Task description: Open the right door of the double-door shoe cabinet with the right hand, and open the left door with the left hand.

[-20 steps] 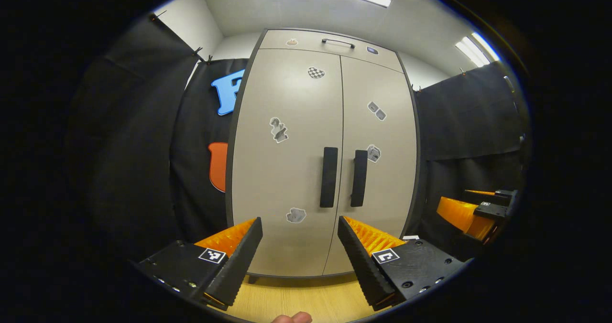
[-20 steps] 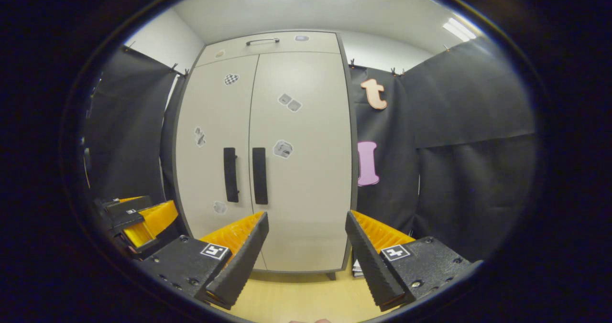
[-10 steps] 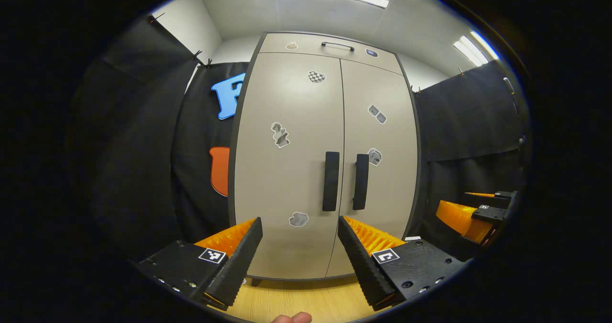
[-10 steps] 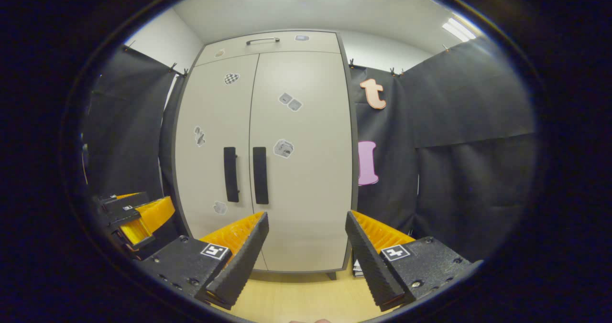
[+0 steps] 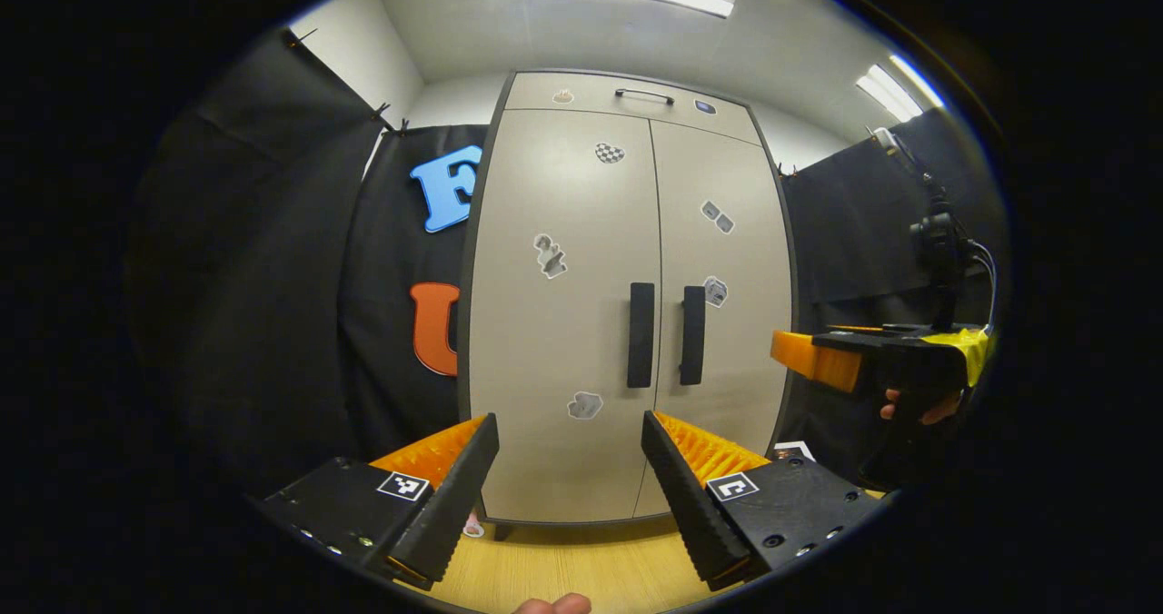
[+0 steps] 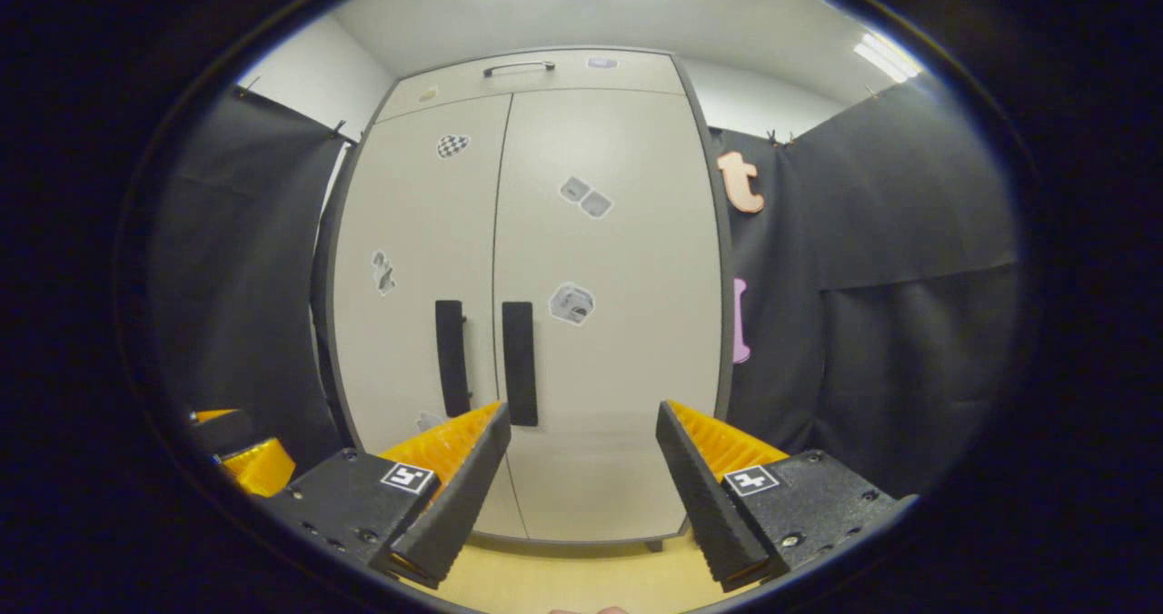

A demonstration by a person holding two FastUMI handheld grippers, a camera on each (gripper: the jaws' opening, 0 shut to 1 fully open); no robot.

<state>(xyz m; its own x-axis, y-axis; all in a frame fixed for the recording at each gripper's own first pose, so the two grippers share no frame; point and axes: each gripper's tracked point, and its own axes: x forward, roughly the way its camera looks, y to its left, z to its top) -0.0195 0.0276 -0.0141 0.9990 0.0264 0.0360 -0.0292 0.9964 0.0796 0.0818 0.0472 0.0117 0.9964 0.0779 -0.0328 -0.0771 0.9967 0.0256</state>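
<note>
Room: light wood floor (image 5: pixel 581 564), black cloth walls, ceiling strip lights.

Item: shoe cabinet (image 5: pixel 627 305), pale, upright on the floor, both doors shut. Left door (image 5: pixel 563 323) and right door (image 5: pixel 727 323) meet at the centre seam; two dark vertical handles (image 5: pixel 641 334) flank it. Stickers dotted across both fronts.

My left tongs (image 5: pixel 571 469): spread wide, holding nothing, short of the cabinet, below the handles.

My right tongs (image 6: pixel 581 460): spread wide, holding nothing, facing the right door, handles up-left of them.
</note>
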